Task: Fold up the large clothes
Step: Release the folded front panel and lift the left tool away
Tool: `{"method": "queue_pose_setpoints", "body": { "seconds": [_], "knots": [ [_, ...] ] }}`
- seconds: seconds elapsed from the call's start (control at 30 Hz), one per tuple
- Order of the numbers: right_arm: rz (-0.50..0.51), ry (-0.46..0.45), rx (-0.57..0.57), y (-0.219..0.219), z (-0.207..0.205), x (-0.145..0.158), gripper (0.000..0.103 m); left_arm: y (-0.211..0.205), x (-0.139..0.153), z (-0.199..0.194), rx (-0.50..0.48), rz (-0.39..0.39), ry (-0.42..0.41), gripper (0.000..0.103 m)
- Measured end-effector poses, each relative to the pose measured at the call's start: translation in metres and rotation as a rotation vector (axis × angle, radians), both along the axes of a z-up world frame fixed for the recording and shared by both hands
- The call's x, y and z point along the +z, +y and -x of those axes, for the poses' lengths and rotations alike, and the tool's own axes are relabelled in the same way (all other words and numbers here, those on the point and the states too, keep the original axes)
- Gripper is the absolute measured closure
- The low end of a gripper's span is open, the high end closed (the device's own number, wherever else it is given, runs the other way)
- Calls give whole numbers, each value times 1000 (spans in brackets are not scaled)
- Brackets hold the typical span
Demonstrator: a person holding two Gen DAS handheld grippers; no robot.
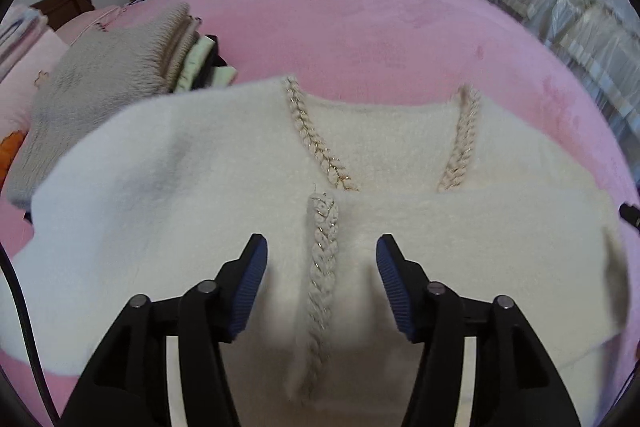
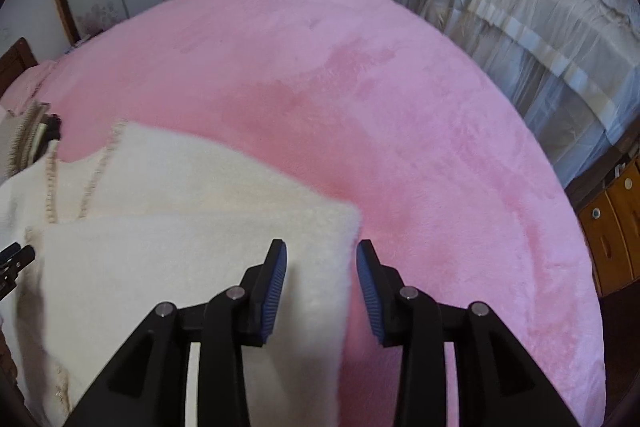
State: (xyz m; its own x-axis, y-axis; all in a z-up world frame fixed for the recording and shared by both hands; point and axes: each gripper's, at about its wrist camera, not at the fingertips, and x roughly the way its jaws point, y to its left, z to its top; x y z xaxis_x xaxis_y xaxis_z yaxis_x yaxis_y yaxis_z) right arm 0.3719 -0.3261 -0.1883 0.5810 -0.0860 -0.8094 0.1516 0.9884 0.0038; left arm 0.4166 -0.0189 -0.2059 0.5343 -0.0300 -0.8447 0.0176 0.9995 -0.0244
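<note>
Seen only from the left wrist: braided trim (image 1: 322, 251) running lengthwise between the parted pads of the left gripper (image 1: 320, 251), nothing pinched, and a stack of folded clothes (image 1: 120, 79) far off to its left. Seen only from the right wrist: right gripper (image 2: 320, 259) standing open astride the right edge of the cream cardigan (image 2: 192, 259), one pad over fabric, the other over the pink blanket (image 2: 400, 131). Neckline pointing away from both tongs, long axis lying crosswise. Near hem cut off; folds blurred.
</note>
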Motion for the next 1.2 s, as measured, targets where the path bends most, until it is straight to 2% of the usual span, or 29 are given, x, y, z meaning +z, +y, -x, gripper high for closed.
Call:
{"method": "queue_pose_setpoints", "body": {
  "seconds": [0.1,0.2,0.37,0.43,0.5,0.63,0.7,0.77,0.8,0.9,1.07,1.13,1.2],
  "knots": [
    [-36,-34,77,31,21,11,66,-5,13,25,3,62,-13,47],
    [-74,-20,154,64,35,5,66,-17,10,45,-10,98,-1,47],
    [-23,35,197,98,45,-23,66,-33,-21,56,-9,45,53,47],
    [-31,70,181,91,49,-35,66,-28,-36,53,-5,39,78,47],
    [-18,70,158,80,58,-41,68,-25,-36,57,-19,54,56,46],
    [104,42,91,45,76,-43,69,-24,-36,59,-49,62,58,46],
    [39,42,91,27,84,-44,70,-23,-37,58,-54,61,59,46],
    [112,54,27,18,88,-44,67,-24,-37,57,-52,57,59,46],
    [117,53,5,14,91,-45,60,-24,-37,58,-49,58,60,46],
    [3,61,-33,-1,97,-45,59,-27,-35,59,-40,50,67,45],
    [-9,71,-46,7,103,-35,59,-35,-26,60,-53,38,104,38],
    [-45,62,-34,12,107,-26,59,-38,-14,66,-67,55,95,38],
    [-42,43,-24,20,112,-13,59,-39,-3,74,-73,62,82,34]
  ]
}}
